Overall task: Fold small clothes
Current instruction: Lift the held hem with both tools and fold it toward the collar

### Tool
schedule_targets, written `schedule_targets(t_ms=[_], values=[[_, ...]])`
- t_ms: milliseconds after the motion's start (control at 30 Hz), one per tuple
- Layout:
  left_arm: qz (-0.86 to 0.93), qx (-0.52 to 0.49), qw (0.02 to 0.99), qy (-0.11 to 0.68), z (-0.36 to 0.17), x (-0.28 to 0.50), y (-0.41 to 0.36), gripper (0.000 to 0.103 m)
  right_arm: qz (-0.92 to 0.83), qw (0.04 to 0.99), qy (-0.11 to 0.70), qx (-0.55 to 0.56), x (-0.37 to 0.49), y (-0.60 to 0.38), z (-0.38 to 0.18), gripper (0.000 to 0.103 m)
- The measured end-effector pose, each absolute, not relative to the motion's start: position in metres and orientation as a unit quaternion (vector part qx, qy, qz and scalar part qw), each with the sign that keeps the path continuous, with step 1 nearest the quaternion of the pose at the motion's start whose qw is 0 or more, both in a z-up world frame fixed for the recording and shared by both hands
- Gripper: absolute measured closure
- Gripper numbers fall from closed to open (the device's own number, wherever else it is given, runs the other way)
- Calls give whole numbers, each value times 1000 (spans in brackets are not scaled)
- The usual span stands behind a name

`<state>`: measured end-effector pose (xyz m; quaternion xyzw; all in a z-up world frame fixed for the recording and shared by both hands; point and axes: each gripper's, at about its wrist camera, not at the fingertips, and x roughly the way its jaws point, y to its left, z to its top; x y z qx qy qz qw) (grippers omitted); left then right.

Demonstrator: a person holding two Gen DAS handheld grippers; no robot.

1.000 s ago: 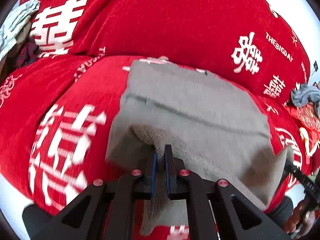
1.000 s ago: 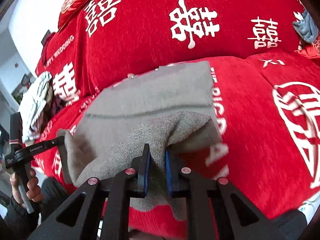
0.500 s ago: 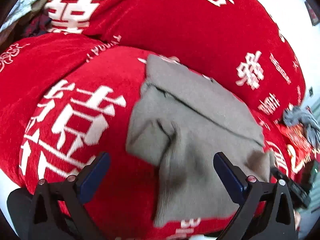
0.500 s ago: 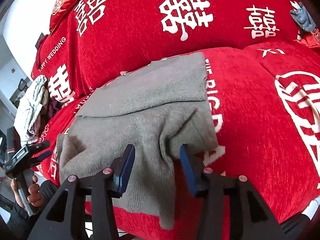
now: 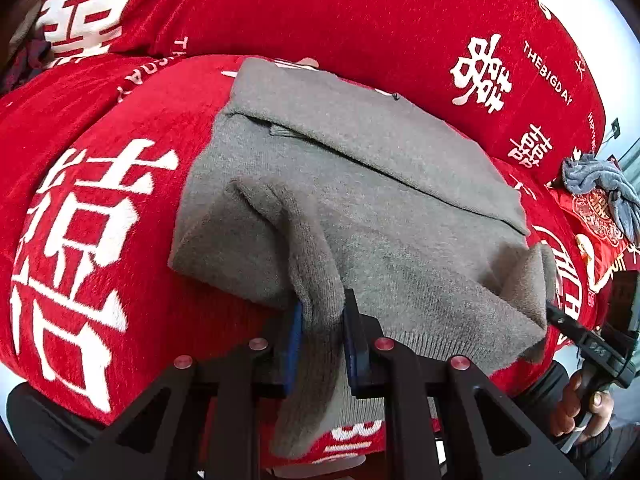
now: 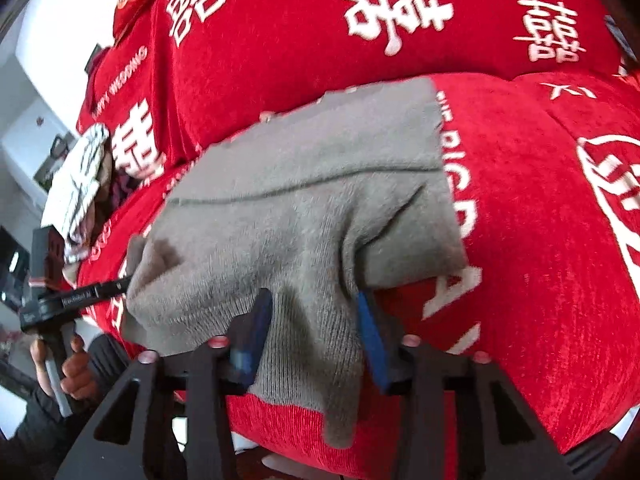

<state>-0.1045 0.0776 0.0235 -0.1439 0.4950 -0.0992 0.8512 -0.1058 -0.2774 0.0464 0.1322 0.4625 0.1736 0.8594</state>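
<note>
A grey knit garment [image 5: 380, 200] lies folded on the red sofa seat, one narrow strip hanging over the front edge. In the left wrist view my left gripper [image 5: 322, 320] is closing, its blue pads pinching a raised ridge of that strip near the garment's left end. In the right wrist view my right gripper [image 6: 314, 320] is also closing. The garment [image 6: 300, 184] hangs between its blue pads, which still stand apart around the cloth at the right end. Each view shows the other gripper at the garment's far corner, the right gripper [image 5: 560, 320] and the left gripper [image 6: 100, 290].
The red sofa cover [image 5: 100, 200] with white characters runs under and behind the garment. A blue-grey cloth [image 5: 600, 184] lies on a red cushion at the right. A white patterned cloth [image 6: 80, 184] sits at the left end. A hand [image 6: 68, 368] holds the left gripper's handle.
A second ago both grippers were shut on the garment's near fold. Then both opened wide and the fold dropped flat. Now both have sunk and are narrowing around the hanging front strip.
</note>
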Motion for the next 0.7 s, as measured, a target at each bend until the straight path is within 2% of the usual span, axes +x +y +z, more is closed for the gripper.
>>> schedule_targets(t_ms=[367, 400, 433, 467, 500, 533, 567, 700], values=[[-96, -155, 850, 495, 13, -110, 87, 82, 176, 850, 472, 156, -107, -283, 35, 66], [-95, -155, 848, 498, 11, -108, 87, 81, 177, 849, 473, 154, -106, -282, 35, 66], [-93, -157, 845, 503, 8, -106, 86, 68, 177, 849, 474, 152, -106, -281, 34, 66], [-95, -164, 845, 500, 8, -106, 87, 67, 176, 849, 475, 149, -106, -280, 33, 67], [-96, -168, 847, 495, 9, -108, 88, 67, 173, 852, 471, 146, -108, -279, 33, 77], [-103, -169, 848, 492, 10, -109, 88, 79, 171, 855, 468, 143, -109, -279, 35, 85], [-111, -169, 848, 490, 12, -110, 88, 90, 173, 856, 467, 143, -110, -279, 36, 88], [-114, -157, 866, 461, 32, -123, 88, 90, 184, 868, 440, 137, -121, -278, 54, 92]])
